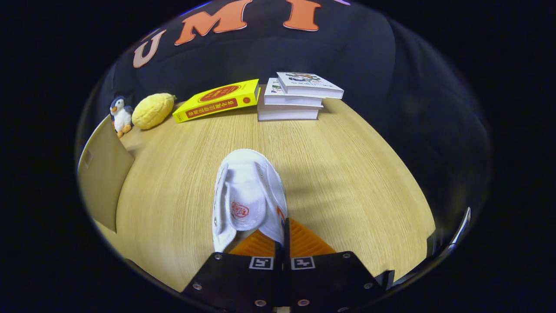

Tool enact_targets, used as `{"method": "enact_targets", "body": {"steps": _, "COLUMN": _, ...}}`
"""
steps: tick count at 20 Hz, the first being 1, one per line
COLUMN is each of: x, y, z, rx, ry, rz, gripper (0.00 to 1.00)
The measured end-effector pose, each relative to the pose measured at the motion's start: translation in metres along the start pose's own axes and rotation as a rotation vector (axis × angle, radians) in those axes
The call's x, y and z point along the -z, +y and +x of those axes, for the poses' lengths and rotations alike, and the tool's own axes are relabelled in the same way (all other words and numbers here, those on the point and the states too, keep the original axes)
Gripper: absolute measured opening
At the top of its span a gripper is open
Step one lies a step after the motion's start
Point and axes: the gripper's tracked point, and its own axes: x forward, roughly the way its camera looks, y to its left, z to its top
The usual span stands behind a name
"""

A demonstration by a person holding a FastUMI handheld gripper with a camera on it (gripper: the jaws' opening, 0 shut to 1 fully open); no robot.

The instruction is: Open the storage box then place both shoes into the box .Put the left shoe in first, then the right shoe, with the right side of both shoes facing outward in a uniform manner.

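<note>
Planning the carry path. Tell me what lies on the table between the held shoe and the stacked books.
Nothing: in the gripper view, bare table runs from the shoe, pinched in the gripper, to the books.

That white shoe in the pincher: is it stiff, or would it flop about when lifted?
The white shoe looks like soft canvas, so its side, pinched between the gripper fingers, probably bends. It seems light for its size. Held by one wall, it would likely sag or swing, toe drooping toward the wooden table.
</note>
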Motion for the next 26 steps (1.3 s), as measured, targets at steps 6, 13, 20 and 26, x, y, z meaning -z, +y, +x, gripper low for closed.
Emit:
{"method": "enact_targets", "body": {"steps": 6, "x": -0.014, "y": 0.015, "z": -0.02, "rx": -0.062, "ry": -0.014, "rz": 0.108, "gripper": 0.0}}
{"method": "enact_targets", "body": {"steps": 13, "x": -0.047, "y": 0.049, "z": -0.059, "rx": -0.081, "ry": -0.073, "rz": 0.119, "gripper": 0.0}}
{"method": "enact_targets", "body": {"steps": 20, "x": -0.078, "y": 0.117, "z": -0.104, "rx": -0.085, "ry": -0.131, "rz": 0.157, "gripper": 0.0}}
{"method": "enact_targets", "body": {"steps": 26, "x": -0.098, "y": 0.204, "z": -0.144, "rx": -0.093, "ry": -0.174, "rz": 0.205, "gripper": 0.0}}
